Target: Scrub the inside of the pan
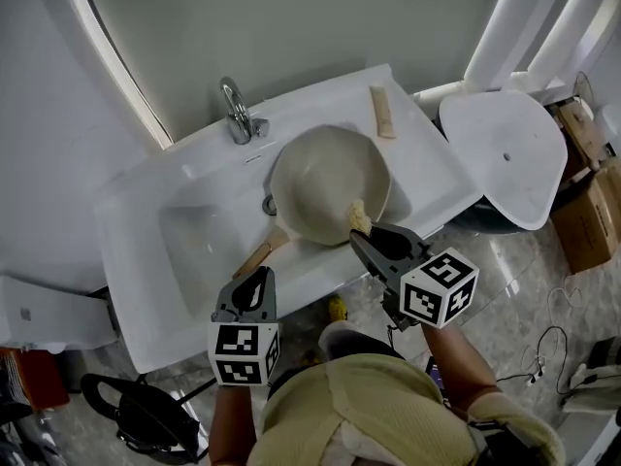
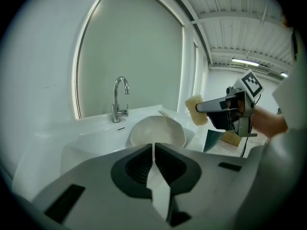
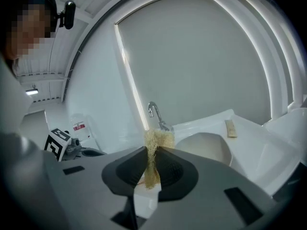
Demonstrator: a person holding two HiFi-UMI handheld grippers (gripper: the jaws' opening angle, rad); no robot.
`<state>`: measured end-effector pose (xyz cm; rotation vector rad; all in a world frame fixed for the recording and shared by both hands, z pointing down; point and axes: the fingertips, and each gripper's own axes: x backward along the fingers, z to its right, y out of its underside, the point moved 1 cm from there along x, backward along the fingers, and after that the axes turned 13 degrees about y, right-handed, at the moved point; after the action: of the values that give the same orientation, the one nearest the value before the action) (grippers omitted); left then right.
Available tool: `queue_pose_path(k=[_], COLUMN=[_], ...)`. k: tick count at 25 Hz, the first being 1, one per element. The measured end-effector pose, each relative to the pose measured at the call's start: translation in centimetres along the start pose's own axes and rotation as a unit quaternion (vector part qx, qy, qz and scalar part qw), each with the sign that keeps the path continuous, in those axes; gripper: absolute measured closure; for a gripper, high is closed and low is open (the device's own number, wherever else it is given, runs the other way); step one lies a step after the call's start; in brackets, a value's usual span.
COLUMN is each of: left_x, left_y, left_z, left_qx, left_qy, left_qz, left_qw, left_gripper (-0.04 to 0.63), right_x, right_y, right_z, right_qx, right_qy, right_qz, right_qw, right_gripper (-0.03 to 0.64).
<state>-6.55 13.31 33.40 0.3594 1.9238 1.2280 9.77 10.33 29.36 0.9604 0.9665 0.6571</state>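
Observation:
A cream pan (image 1: 320,178) rests tilted in the white sink (image 1: 146,231), its wooden handle (image 1: 254,256) pointing toward the front edge. My right gripper (image 1: 357,236) is shut on a yellowish loofah sponge (image 1: 359,217), held at the pan's near rim. In the right gripper view the sponge (image 3: 153,143) sticks up between the closed jaws, with the pan (image 3: 201,145) beyond. My left gripper (image 1: 262,272) is shut and holds nothing, just in front of the handle. From the left gripper view (image 2: 153,147) the pan (image 2: 156,131) lies ahead, and the sponge (image 2: 195,110) hangs to its right.
A chrome faucet (image 1: 236,112) stands at the back of the sink. A small wooden bar (image 1: 383,112) lies on the sink's back right ledge. A white rounded fixture (image 1: 505,153) sits right of the sink, cardboard boxes (image 1: 587,212) beyond. A black bag (image 1: 146,416) lies on the floor at the lower left.

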Motion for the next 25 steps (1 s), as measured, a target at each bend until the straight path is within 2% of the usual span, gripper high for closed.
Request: queue_pose_path(k=[5, 11, 25], left_x=[-3.1, -5.7, -8.5], left_y=[-1.6, -2.8, -4.2], left_z=[-0.5, -0.8, -1.8], left_qx=[0.005, 0.008, 0.020], left_qy=[-0.014, -0.037, -0.077], left_qz=[-0.009, -0.018, -0.029], left_qw=[0.9999, 0.9991, 0.9964], left_gripper=[0.528, 0.528, 0.528], right_x=[-2.3, -4.3, -8.3], right_y=[-1.6, -2.4, -3.7], right_z=[3.0, 5.6, 8.6], right_qx=[0.002, 0.029, 0.100], right_qy=[-0.011, -0.029, -0.046], right_qz=[-0.008, -0.022, -0.032], right_qw=[1.000, 0.999, 0.993], right_gripper=[0.543, 0.543, 0.543])
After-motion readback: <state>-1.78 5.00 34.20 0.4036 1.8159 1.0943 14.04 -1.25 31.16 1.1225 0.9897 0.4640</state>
